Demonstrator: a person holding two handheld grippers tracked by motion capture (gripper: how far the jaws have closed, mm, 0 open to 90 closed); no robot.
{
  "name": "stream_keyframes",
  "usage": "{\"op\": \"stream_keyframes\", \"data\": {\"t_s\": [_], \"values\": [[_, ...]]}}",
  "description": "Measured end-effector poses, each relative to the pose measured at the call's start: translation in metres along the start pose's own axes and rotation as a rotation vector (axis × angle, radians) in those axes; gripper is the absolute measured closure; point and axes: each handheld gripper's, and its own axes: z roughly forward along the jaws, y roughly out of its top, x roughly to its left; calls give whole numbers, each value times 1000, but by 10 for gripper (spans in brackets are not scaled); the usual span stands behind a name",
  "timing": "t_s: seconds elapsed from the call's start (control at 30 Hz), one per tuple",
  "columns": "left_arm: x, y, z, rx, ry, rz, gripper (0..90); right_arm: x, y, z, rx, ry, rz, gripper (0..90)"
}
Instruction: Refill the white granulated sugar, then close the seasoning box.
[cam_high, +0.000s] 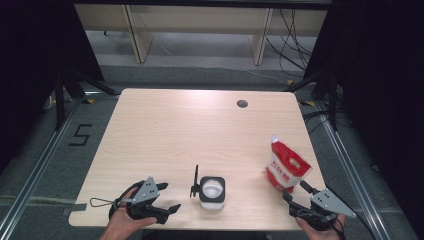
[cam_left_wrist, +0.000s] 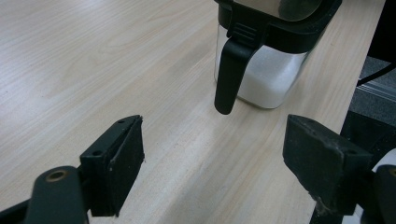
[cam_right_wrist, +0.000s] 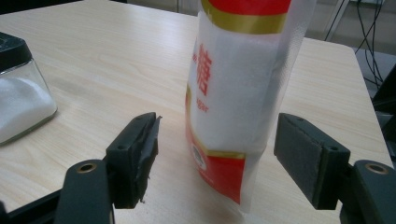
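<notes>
The right tongs (cam_high: 295, 195) are standing with their jaws wide apart and nothing pressed between the pads. In the right gripper view the red-and-white sugar bag (cam_right_wrist: 243, 98) is standing upright just ahead of the right tongs (cam_right_wrist: 217, 156), lined up with the gap between the jaws, and both pads are staying clear of its sides. The bag is resting on the desk (cam_right_wrist: 102, 70), and off to the left of these tongs a corner of the glass jar (cam_right_wrist: 21, 100) is showing, white grains filling its lower part.

The left tongs (cam_high: 167, 197) are also standing with jaws apart and gripping nothing. In the left gripper view the jar (cam_left_wrist: 271, 60) is sitting ahead of the left tongs (cam_left_wrist: 215, 161) and a little to their right, with its black handle (cam_left_wrist: 231, 74) hanging down the near side, above the gap between the jaws and apart from both.

In the high view the jar (cam_high: 212, 191) is sitting between the two tongs near the front edge of the desk (cam_high: 190, 135), close to the left ones, while the bag (cam_high: 286, 165) is standing just beyond the right ones.
</notes>
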Motion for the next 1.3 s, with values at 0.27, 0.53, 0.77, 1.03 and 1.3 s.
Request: {"op": "stream_keyframes", "data": {"t_s": [0.27, 0.53, 0.77, 1.03, 1.3], "values": [[0, 1, -1, 0, -5, 1, 200, 3, -2, -8, -8, -42, -15, 308], [1, 1, -2, -5, 0, -21, 200, 11, -4, -13, 0, -24, -4, 305], [0, 3, -1, -7, 0, -2, 213, 13, -4, -12, 8, -18, -31, 301], [0, 8, -1, -20, -9, -6, 330, 14, -3, -13, 5, -16, -38, 306], [3, 21, -5, -105, -30, -24, 602, 16, -3, -14, -5, -24, -48, 315]]}}
